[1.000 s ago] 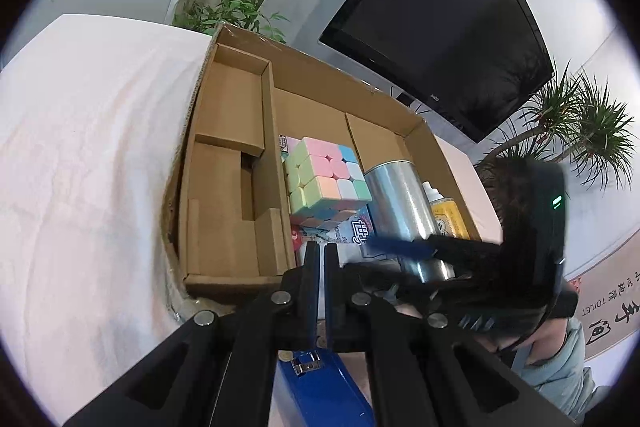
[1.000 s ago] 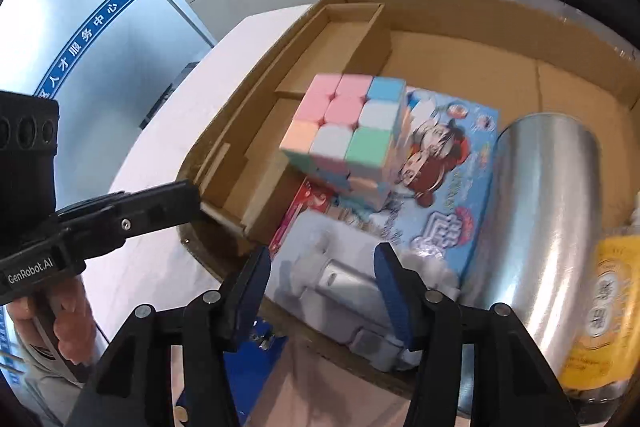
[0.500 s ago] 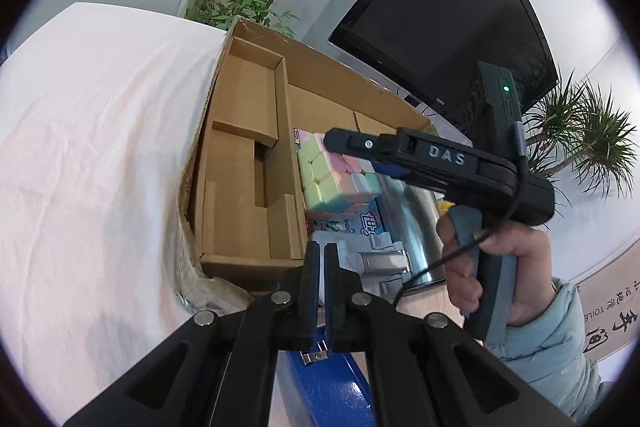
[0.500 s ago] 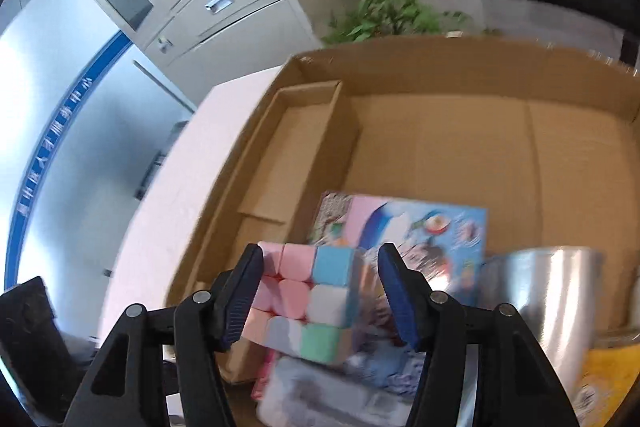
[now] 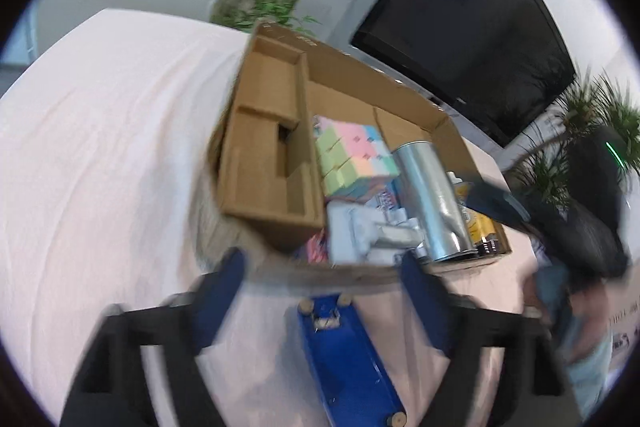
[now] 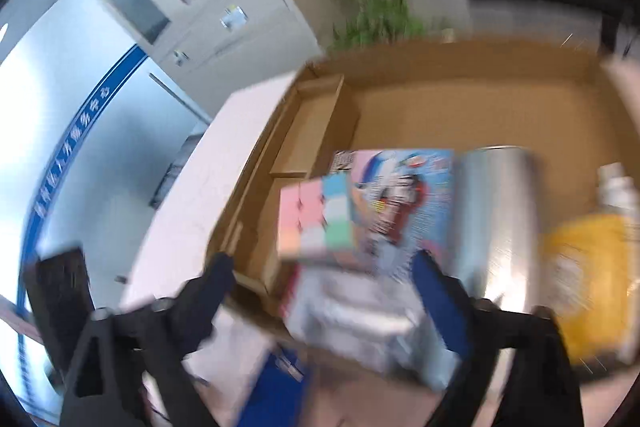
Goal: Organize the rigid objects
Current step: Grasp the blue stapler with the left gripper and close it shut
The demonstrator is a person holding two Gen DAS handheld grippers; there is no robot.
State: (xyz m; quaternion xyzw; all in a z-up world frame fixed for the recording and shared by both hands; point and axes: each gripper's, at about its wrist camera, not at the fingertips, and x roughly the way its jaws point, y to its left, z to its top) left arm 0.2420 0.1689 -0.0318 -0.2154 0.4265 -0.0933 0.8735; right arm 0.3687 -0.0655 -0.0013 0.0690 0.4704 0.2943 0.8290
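Observation:
An open cardboard box (image 5: 400,95) on the pink-clothed table holds a pastel puzzle cube (image 5: 352,163), a silver can (image 5: 432,199), a yellow bottle (image 5: 478,225) and a white wrapped item (image 5: 368,235). My left gripper (image 5: 322,279) hovers before the box's near wall, its jaws opening with nothing gripped; a blue metal tool (image 5: 348,355) lies on the cloth below it. My right gripper (image 6: 324,275) is also opening, empty, just short of the cube (image 6: 316,219), which rests on a colourful picture box (image 6: 404,187). Both views are blurred.
The box's left side has empty cardboard compartments (image 5: 264,155). Cloth-covered table (image 5: 100,167) stretches left of the box. A dark screen (image 5: 472,27), plants and grey cabinets stand behind. A person's hand and sleeve (image 5: 588,347) show at the right.
The left jaws went from shut to wide apart. The right jaws spread from half open to wide, and that gripper swung over the box and back. The cube stayed put.

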